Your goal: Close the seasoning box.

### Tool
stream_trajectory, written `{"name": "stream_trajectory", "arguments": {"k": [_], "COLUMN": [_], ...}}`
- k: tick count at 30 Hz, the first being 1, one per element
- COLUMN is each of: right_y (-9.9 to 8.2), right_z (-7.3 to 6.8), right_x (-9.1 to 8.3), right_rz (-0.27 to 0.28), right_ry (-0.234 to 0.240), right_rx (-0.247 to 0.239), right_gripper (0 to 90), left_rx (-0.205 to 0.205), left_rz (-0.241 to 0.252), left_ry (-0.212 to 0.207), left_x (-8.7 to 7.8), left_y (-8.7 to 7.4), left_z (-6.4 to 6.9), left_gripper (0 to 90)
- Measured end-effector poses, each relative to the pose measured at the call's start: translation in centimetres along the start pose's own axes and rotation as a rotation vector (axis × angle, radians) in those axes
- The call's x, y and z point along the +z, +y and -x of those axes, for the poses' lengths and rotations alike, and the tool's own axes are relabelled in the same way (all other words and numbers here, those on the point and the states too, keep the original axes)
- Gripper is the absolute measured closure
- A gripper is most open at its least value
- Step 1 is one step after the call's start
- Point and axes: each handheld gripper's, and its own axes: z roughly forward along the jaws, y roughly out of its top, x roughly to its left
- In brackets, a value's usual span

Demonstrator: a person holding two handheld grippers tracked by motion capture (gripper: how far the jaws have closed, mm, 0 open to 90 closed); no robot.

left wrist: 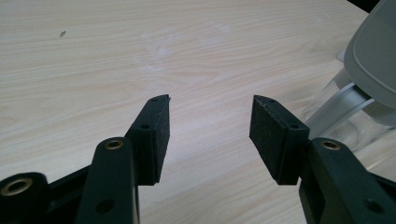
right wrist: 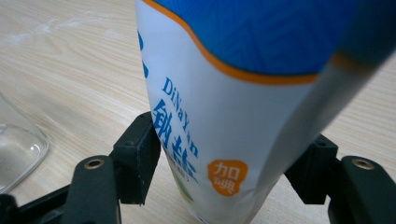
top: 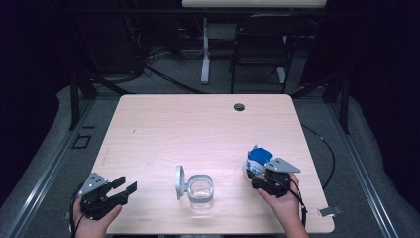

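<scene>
A white pouch with a blue top and blue print stands at the table's front right. My right gripper is shut on its lower part, one jaw pressing each side. A clear glass jar sits at the front middle, its grey hinged lid swung open to the left. At the front left corner my left gripper stands open, nothing between its jaws, pointing toward the jar. An edge of the jar shows left of the pouch.
The light wooden table has a round cable hole near its far edge. A small grey scrap lies at the front right corner. A dark chair and a desk leg stand beyond the table.
</scene>
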Motion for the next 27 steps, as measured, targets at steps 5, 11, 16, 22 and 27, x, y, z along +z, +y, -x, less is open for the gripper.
{"name": "stream_trajectory", "arguments": {"k": [5, 11, 16, 22, 27], "right_y": [-0.6, -1.1, -1.5, -1.7, -2.0], "right_z": [-0.1, -0.2, -0.1, -0.1, -0.2], "right_x": [0.3, 0.8, 1.0, 1.3, 1.5], "right_rz": [0.006, -0.002, -0.026, -0.016, -0.02], "right_ry": [-0.005, -0.016, -0.022, -0.023, -0.031], "right_rx": [0.002, -0.005, -0.023, -0.022, -0.038], "right_gripper": [34.6, 34.8, 34.8, 34.9, 34.9], "left_rx": [-0.001, -0.001, -0.001, -0.004, -0.006], "left_rz": [-0.004, -0.013, -0.012, -0.015, -0.019], "left_ry": [0.001, 0.002, 0.002, 0.005, 0.006], "left_x": [0.0, 0.2, 0.2, 0.3, 0.4], "left_y": [0.0, -0.1, -0.2, -0.3, -0.4], "left_z": [-0.1, -0.1, -0.2, -0.2, -0.3], "left_gripper": [48.2, 48.2, 48.2, 48.2, 48.2]}}
